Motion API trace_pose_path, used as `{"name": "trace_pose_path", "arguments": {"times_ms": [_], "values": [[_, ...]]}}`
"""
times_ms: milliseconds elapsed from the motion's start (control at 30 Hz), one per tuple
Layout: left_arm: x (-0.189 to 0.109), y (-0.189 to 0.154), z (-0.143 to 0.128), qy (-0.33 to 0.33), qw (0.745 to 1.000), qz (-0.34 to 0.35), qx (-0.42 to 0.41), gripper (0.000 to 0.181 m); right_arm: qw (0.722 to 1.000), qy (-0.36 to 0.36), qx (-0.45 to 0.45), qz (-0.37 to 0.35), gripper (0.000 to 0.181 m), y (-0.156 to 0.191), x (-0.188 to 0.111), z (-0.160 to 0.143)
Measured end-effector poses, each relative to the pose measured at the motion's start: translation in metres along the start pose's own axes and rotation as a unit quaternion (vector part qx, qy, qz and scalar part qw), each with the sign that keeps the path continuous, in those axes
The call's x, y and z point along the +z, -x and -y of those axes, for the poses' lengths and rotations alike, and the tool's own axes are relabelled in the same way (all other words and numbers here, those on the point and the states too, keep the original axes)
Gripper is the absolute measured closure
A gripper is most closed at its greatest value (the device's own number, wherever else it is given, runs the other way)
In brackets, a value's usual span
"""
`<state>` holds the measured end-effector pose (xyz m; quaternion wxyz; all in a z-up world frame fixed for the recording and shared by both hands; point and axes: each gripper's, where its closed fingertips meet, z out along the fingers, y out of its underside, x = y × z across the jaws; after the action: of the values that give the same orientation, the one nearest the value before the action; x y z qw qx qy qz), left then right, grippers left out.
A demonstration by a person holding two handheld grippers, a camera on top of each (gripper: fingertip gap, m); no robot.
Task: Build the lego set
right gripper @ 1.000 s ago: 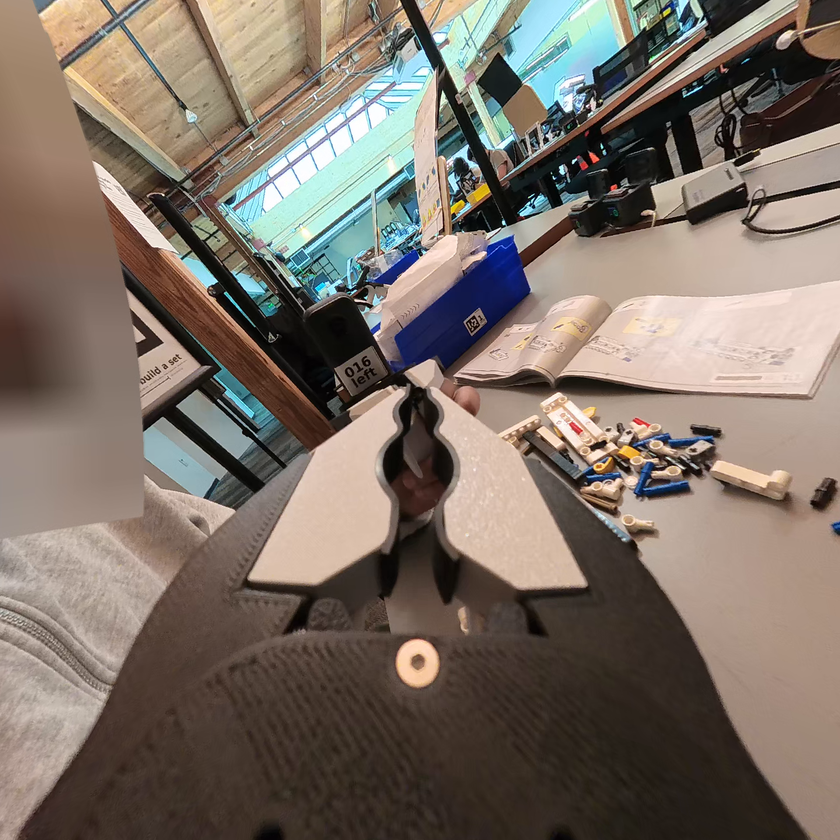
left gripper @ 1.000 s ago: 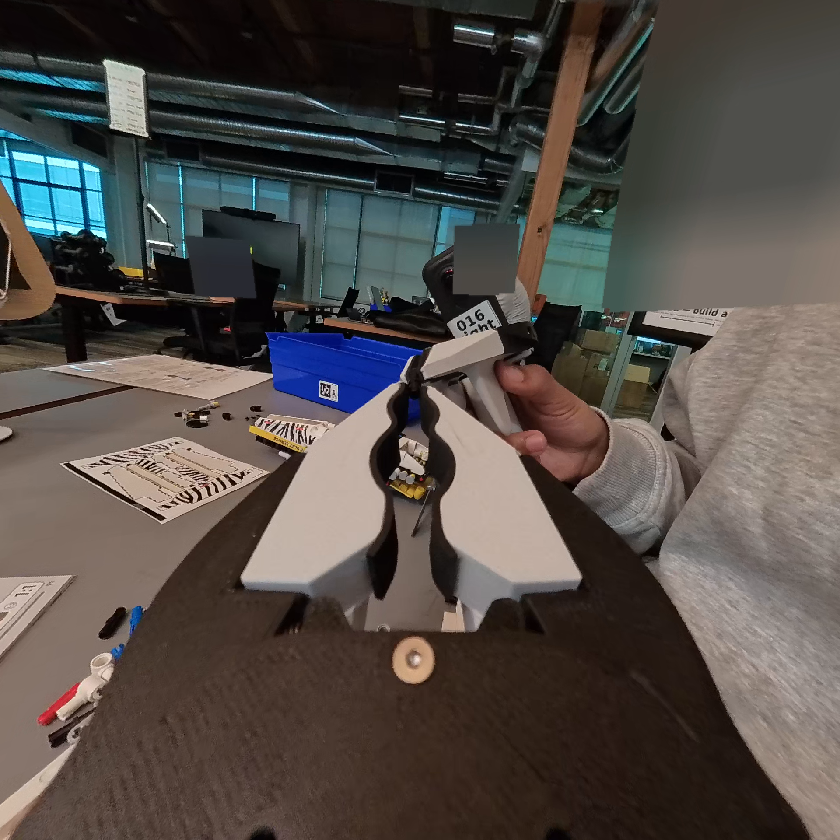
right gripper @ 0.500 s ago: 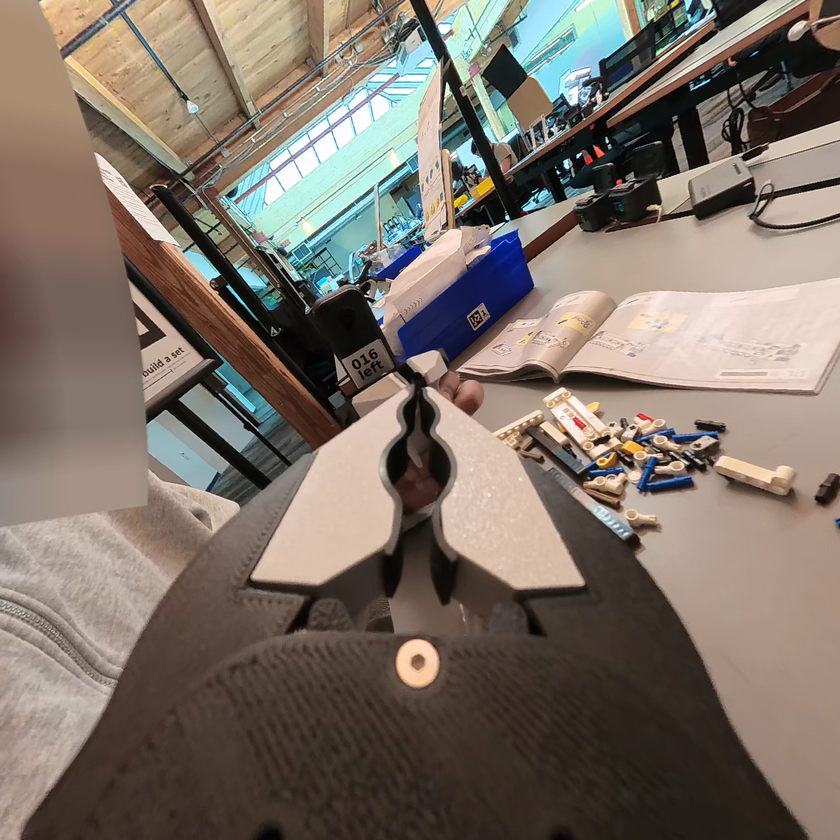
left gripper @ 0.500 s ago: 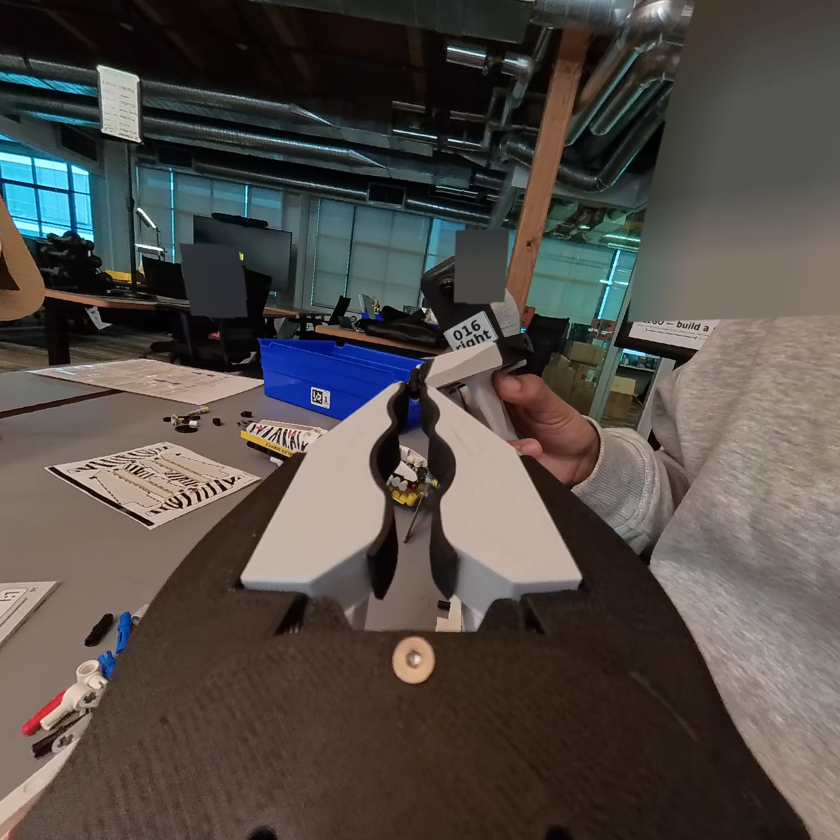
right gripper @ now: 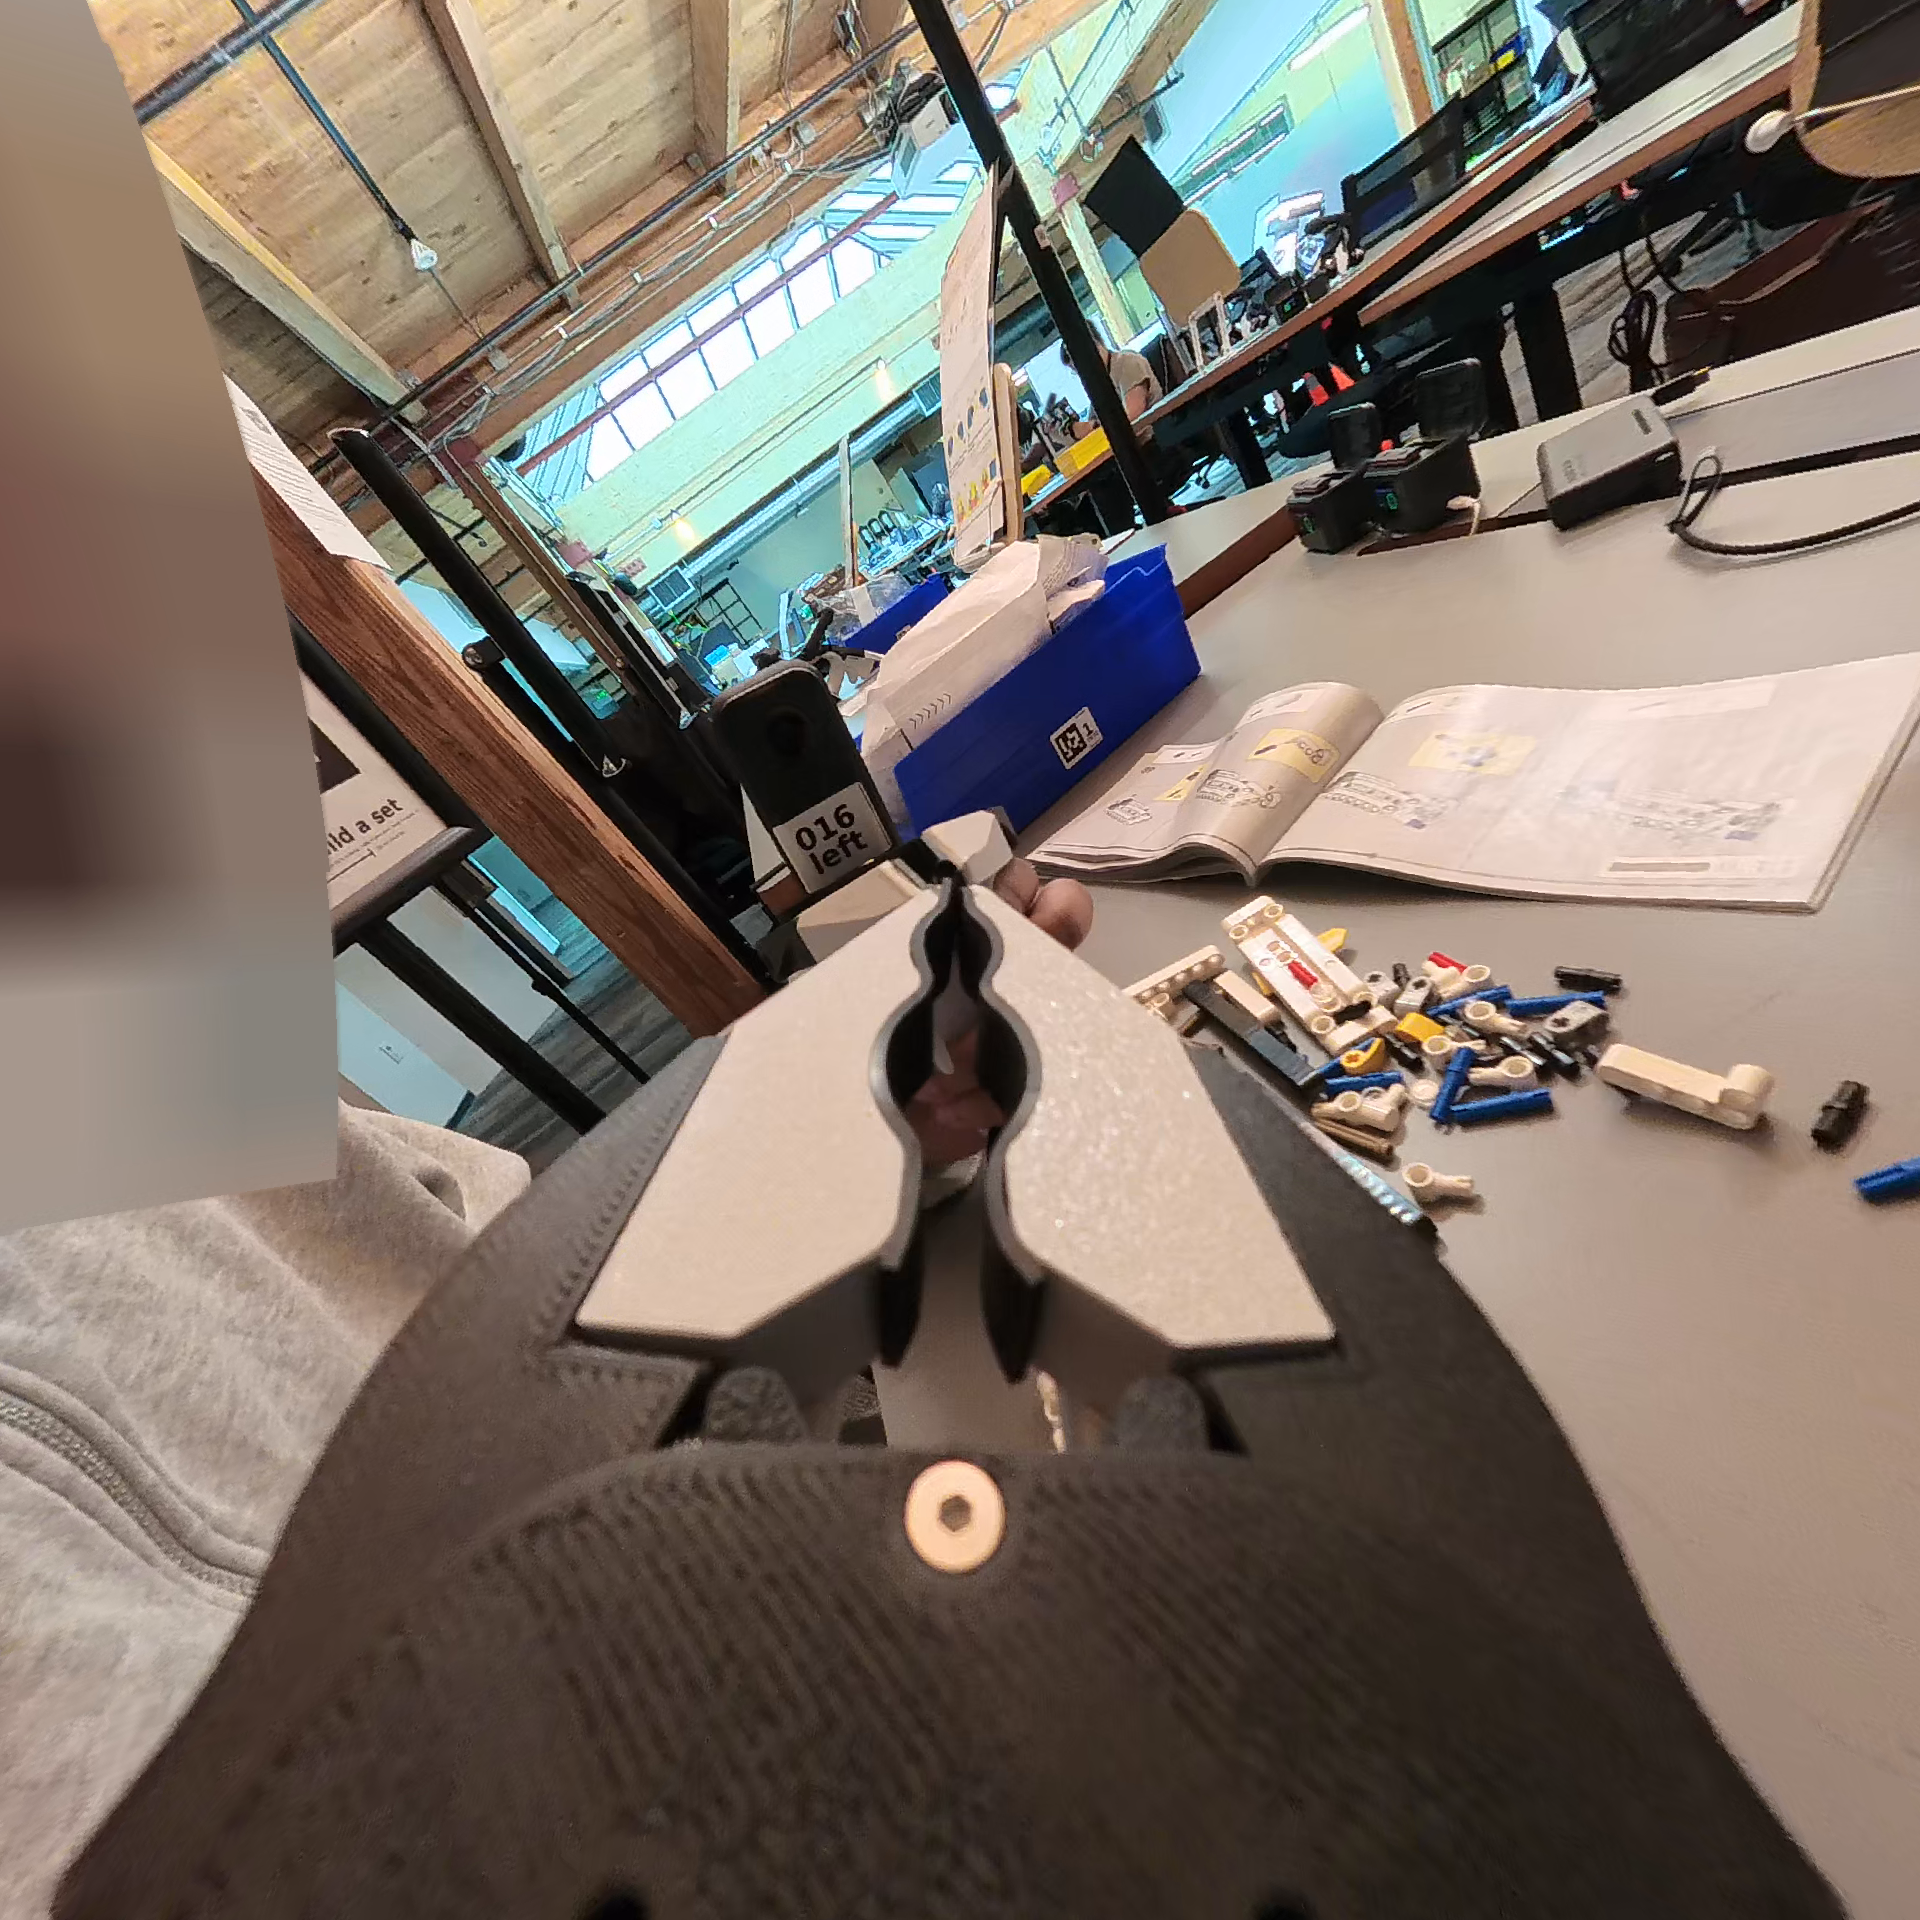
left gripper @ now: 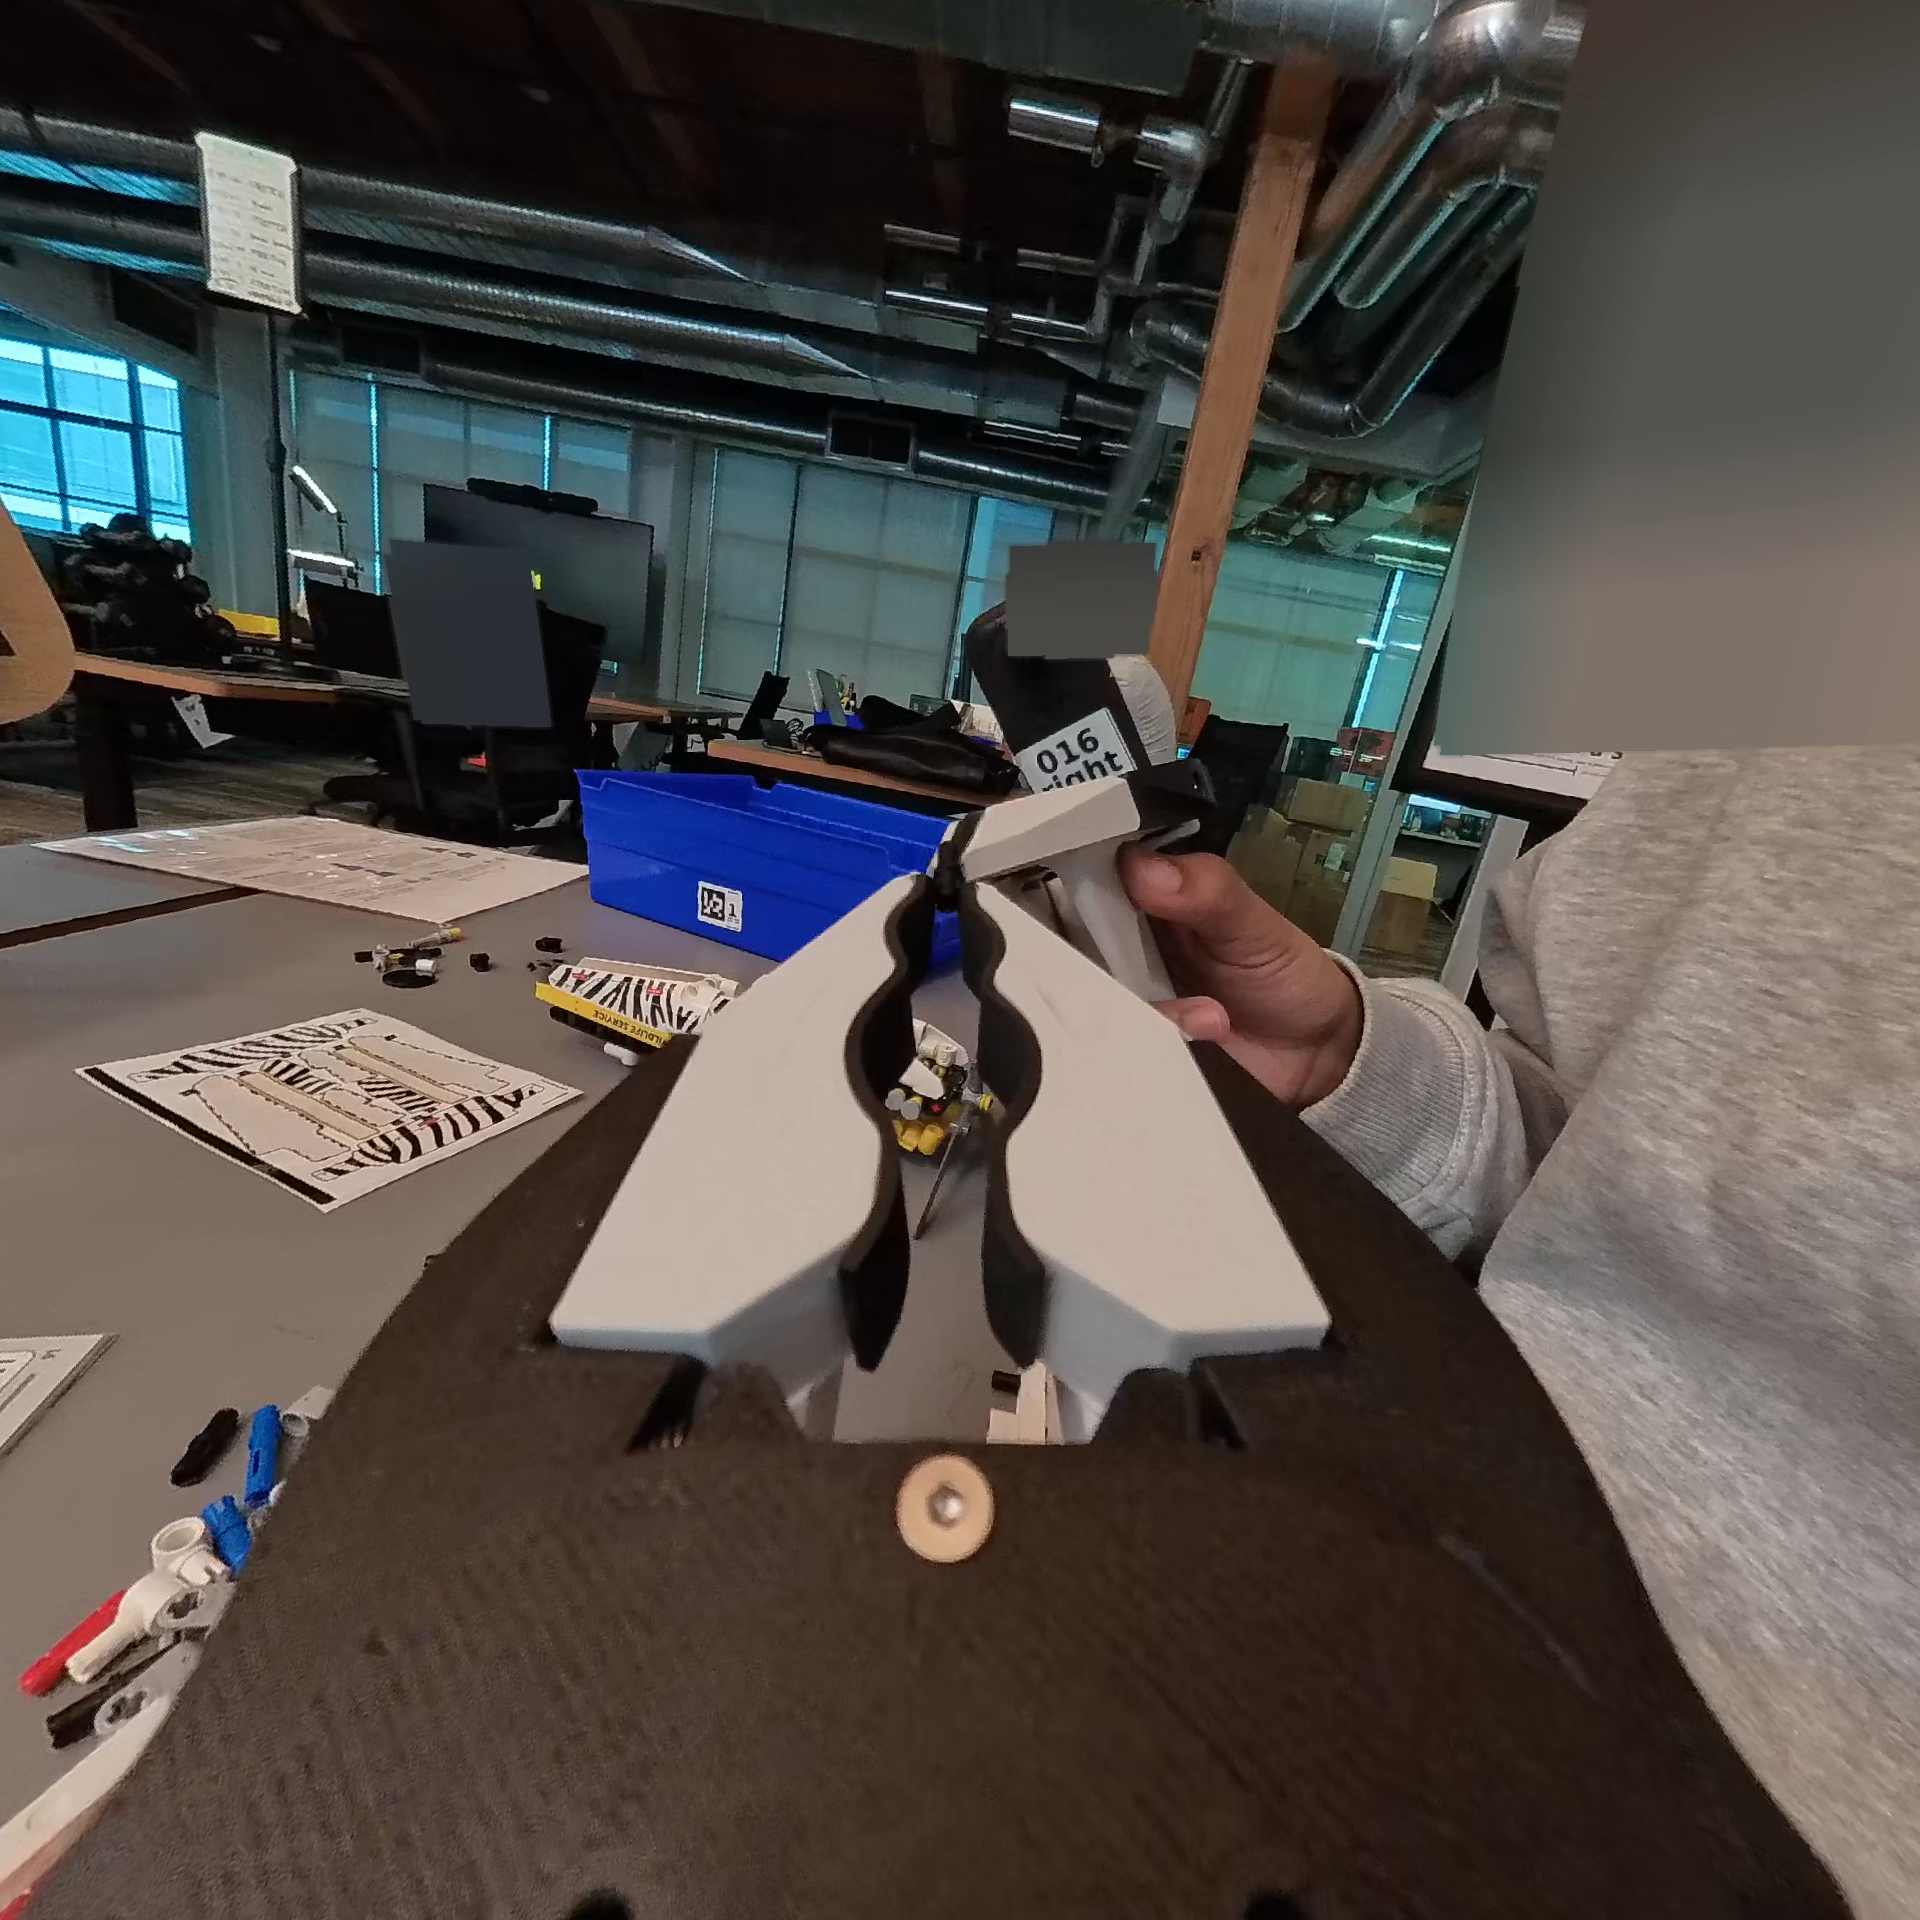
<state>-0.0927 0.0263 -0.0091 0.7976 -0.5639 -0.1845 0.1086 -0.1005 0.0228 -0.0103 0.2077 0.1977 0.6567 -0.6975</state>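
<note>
My left gripper (left gripper: 950, 891) is shut and held above the grey table (left gripper: 187, 1247). My right gripper (right gripper: 951, 890) is also shut. The two point at each other with their tips touching; the right one shows in the left wrist view (left gripper: 1049, 831), held by a hand (left gripper: 1247, 966). Something small and dark sits where the tips meet; I cannot tell what it is. A small yellow and white lego build (left gripper: 928, 1101) shows through the left jaws. Loose lego pieces (right gripper: 1403, 1039) lie in a pile to the right.
An open instruction booklet (right gripper: 1507, 800) and a blue bin (right gripper: 1039, 717) lie beyond the pile. A white L-shaped beam (right gripper: 1683, 1086) lies apart. In the left wrist view there are a zebra-striped part (left gripper: 634, 1003), a sticker sheet (left gripper: 332, 1096) and more loose pieces (left gripper: 156, 1600). The tips of both grippers are at nearly the same place.
Both grippers stay shut and tip to tip. Both views have shifted only slightly; nothing on the table has moved.
</note>
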Motion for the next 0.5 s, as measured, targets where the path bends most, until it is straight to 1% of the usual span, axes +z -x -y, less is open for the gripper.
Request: {"name": "trace_pose_path", "arguments": {"times_ms": [367,500], "values": [[0.0012,-0.0015,-0.0017,0.004,1.000,-0.006,-0.004,0.180,1.000,-0.006,0.002,0.003,0.181,0.0018,-0.0021,0.0022],[0.0011,-0.0020,-0.0016,0.004,1.000,-0.008,-0.006,0.180,1.000,-0.009,0.003,0.006,0.174,0.0014,-0.0041,0.0045]]}}
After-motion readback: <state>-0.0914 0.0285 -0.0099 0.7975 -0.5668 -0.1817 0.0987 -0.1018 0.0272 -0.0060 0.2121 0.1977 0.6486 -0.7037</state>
